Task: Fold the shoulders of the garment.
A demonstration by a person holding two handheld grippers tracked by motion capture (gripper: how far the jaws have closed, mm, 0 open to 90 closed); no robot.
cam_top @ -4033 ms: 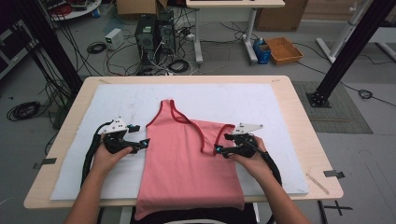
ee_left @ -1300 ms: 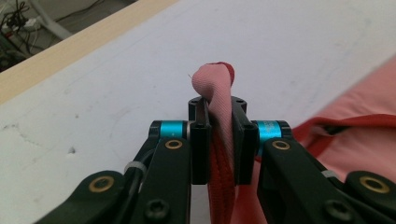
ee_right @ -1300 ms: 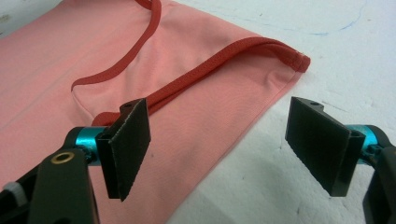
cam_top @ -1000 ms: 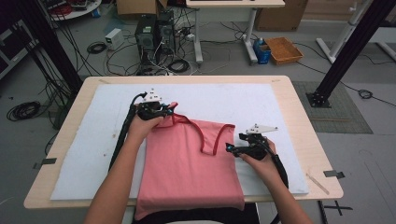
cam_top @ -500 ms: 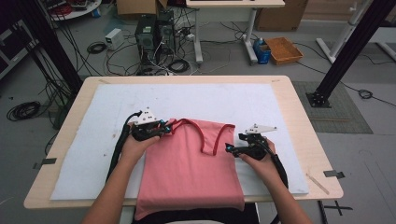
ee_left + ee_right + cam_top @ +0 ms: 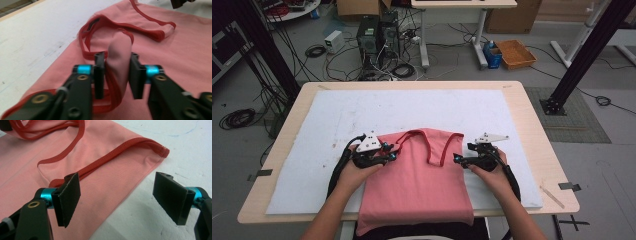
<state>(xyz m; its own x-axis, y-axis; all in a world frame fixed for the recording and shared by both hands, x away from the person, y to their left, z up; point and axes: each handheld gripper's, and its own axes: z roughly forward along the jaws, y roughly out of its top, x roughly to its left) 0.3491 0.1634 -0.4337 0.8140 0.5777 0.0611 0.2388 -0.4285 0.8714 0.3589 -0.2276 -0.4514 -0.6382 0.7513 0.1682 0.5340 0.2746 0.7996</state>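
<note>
A pink tank top with red trim lies on the white mat, its upper part folded down toward the person. My left gripper rests on the top's left edge. Its jaws have just been opening, and a raised fold of pink fabric stands loosely between the pads. My right gripper sits at the top's right edge with its jaws wide apart. In the right gripper view the jaws straddle the fabric's red-hemmed edge and the bare mat, gripping nothing.
The mat covers most of the wooden table, with bare mat behind and left of the garment. The garment's lower hem hangs over the near table edge. Computers and cables lie on the floor beyond the table.
My left gripper has come back toward the person, carrying the top's shoulder part with it, so the garment is now folded shorter. Its jaws have parted. The right gripper has stayed put.
</note>
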